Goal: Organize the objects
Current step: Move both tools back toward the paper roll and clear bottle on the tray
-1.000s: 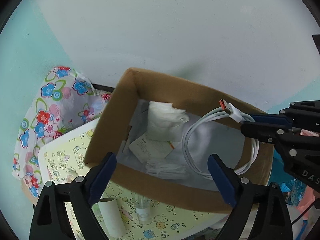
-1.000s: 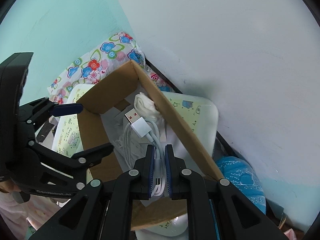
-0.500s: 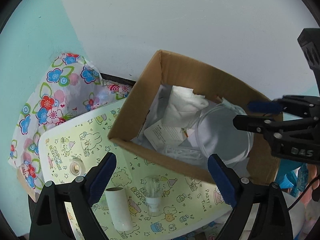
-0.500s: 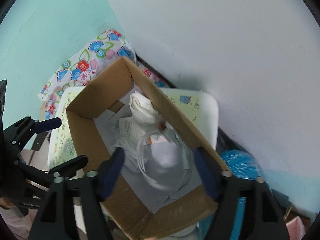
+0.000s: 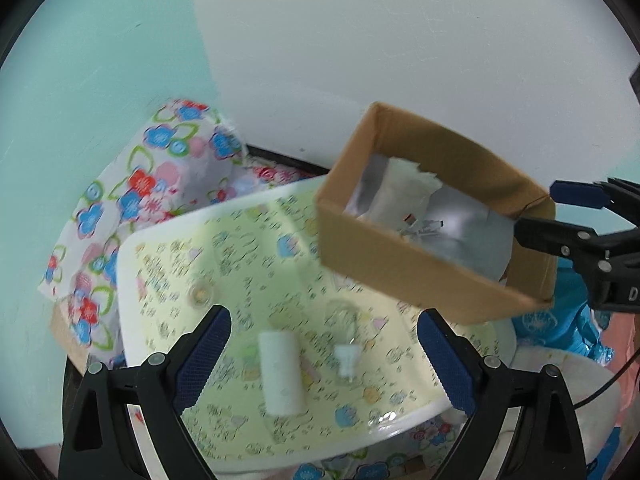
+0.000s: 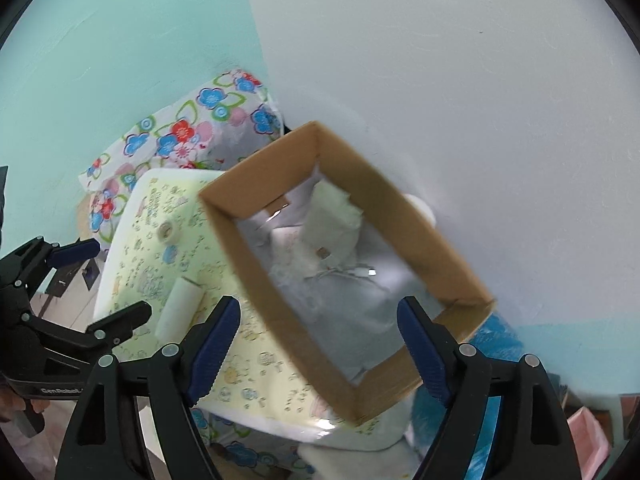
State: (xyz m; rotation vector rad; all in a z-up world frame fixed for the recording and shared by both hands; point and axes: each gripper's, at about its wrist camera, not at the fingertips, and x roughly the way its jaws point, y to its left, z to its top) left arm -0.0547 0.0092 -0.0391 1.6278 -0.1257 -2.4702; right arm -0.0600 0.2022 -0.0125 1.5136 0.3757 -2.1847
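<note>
Roll (image 5: 280, 379) lying on surface (image 5: 168, 248) left of box (image 5: 420, 276), light, crushable cardboard; best pinched across its middle. Left gripper (image 5: 324, 344) wide, empty above it; right gripper (image 6: 318, 330) wide over box.

Motion blur smears my cardboard box (image 6: 280, 312) and its white contents (image 6: 332, 256), so I cannot separate the cable from the cloth. The clear small bottle (image 5: 346, 344) near the tray's (image 5: 128, 280) front edge is indistinct.

Open brown cardboard box (image 5: 416, 276) on the patterned tray, white paper roll (image 5: 280, 374) lying beside it, small clear bottle (image 5: 345, 342) nearby
</note>
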